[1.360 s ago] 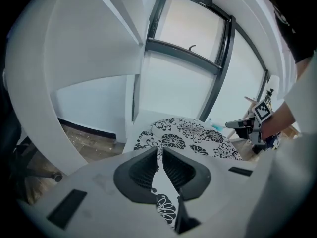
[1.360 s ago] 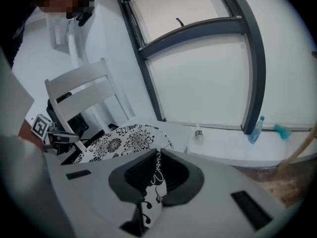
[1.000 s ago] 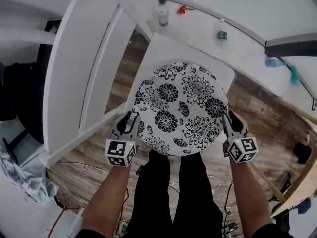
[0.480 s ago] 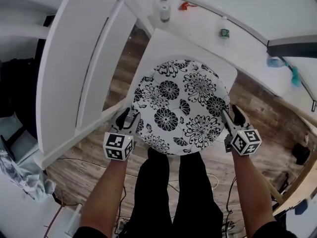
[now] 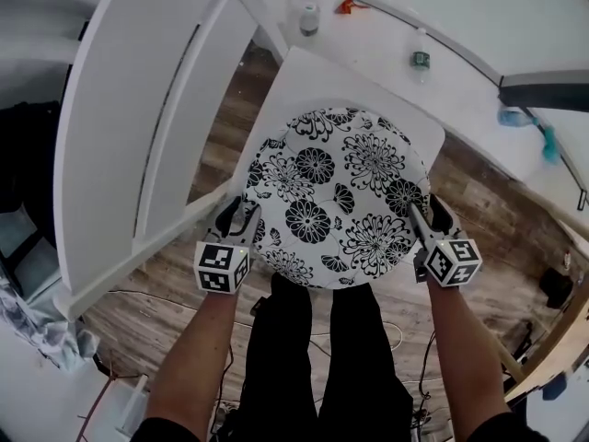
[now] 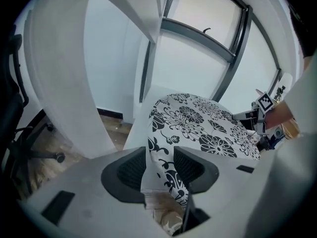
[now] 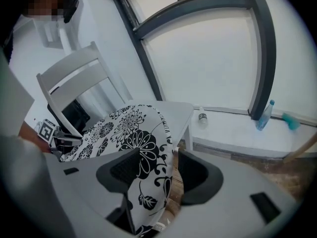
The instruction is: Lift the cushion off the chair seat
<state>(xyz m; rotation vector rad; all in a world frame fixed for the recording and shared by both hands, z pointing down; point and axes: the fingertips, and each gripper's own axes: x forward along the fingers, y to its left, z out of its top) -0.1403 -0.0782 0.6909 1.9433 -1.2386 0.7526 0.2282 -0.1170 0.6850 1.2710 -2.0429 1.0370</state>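
- Both tools have sunk a little toward the seat since a moment ago, and their jaws have spread wide. The cushion (image 5: 336, 196) itself lies as before, flat on the chair seat (image 5: 308, 76).
- The left hand-held gripper (image 5: 241, 224) now straddles the cushion's rim on the side near the chair's backrest (image 5: 138, 136). In its own view the jaws (image 6: 161, 157) stand apart, the rim runs between them, and a gap shows beside one pad.
- The right hand-held gripper (image 5: 425, 219) does the same at the opposite rim, by the seat's open side edge. It is also open (image 7: 171, 165), with the fabric edge between the jaws but not pinched.
- This probably means that the grasp is prepared but not made; the lift has not begun.
- The cushion is round, thin and padded, with white cloth carrying a black flower print. Its rim looks soft and foldable.
- The seat is smooth, white and roughly square, and only its far corner is bare.
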